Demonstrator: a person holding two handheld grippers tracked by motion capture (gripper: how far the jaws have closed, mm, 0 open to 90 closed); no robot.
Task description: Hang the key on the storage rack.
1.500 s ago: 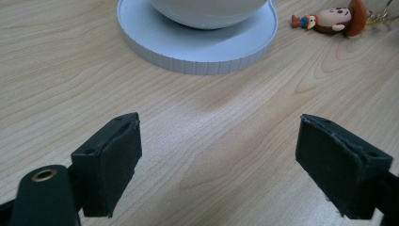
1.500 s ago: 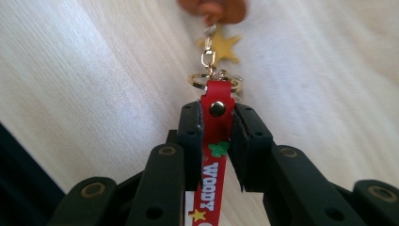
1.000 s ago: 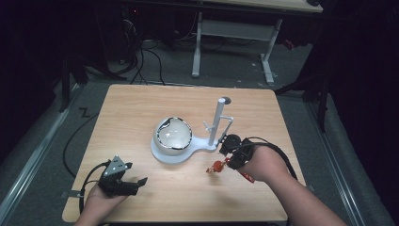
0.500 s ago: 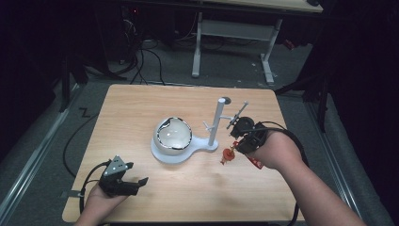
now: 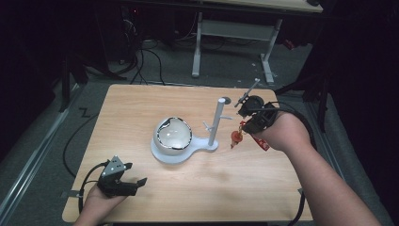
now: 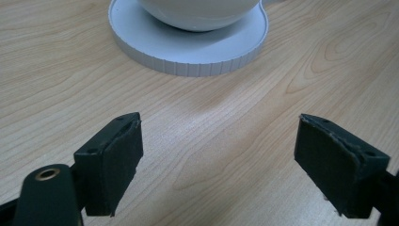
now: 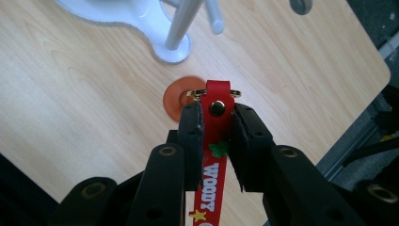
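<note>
one red keychain strap (image 7: 216, 141) sits pinched between the jaws of the right gripper (image 7: 214, 123), its orange disc (image 7: 178, 100) hanging above the table (image 5: 282, 188), just beside the white stand (image 5: 215, 123); the bowl (image 5: 173, 134) rests on that stand's base. the left gripper (image 6: 216, 155) lies near the table's front corner, jaws spread wide, empty.

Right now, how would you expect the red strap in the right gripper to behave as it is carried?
The red strap is thin and flat, so probably floppy and light. Its orange disc hangs from a gold ring beyond the fingers, so it will likely swing. The clamped grip looks secure.
</note>
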